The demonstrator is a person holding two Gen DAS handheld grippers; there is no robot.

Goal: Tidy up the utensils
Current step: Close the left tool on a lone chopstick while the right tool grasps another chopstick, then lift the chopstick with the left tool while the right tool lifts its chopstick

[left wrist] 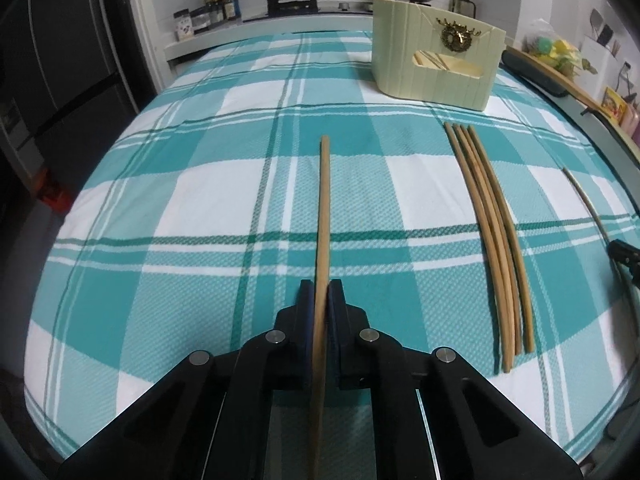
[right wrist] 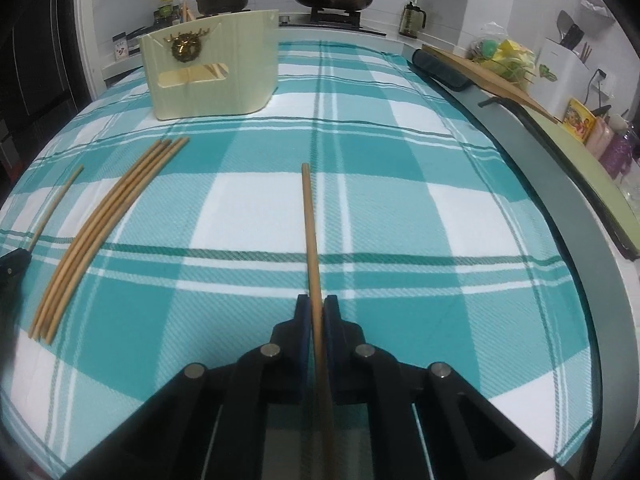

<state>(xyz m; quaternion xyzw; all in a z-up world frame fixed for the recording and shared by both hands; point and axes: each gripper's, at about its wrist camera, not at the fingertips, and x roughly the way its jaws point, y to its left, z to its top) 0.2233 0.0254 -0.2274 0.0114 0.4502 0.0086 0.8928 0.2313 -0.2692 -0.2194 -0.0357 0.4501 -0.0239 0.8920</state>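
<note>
Your left gripper (left wrist: 320,292) is angling downward, its jaws pinching a chopstick (left wrist: 325,208). Your right gripper (right wrist: 316,306) is tilting likewise, its jaws clamping a second chopstick (right wrist: 310,224).

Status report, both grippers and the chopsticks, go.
Left gripper shut on one chopstick. Right gripper shut on another chopstick. Four loose chopsticks remain. Holder path unobstructed.

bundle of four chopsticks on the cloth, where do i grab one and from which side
Take an outer stick of the four chopsticks near its close end, where the tips fan apart slightly. Come from above with the fingers straddling it across its width; the sticks lie flat, tight together on the checked cloth.
</note>
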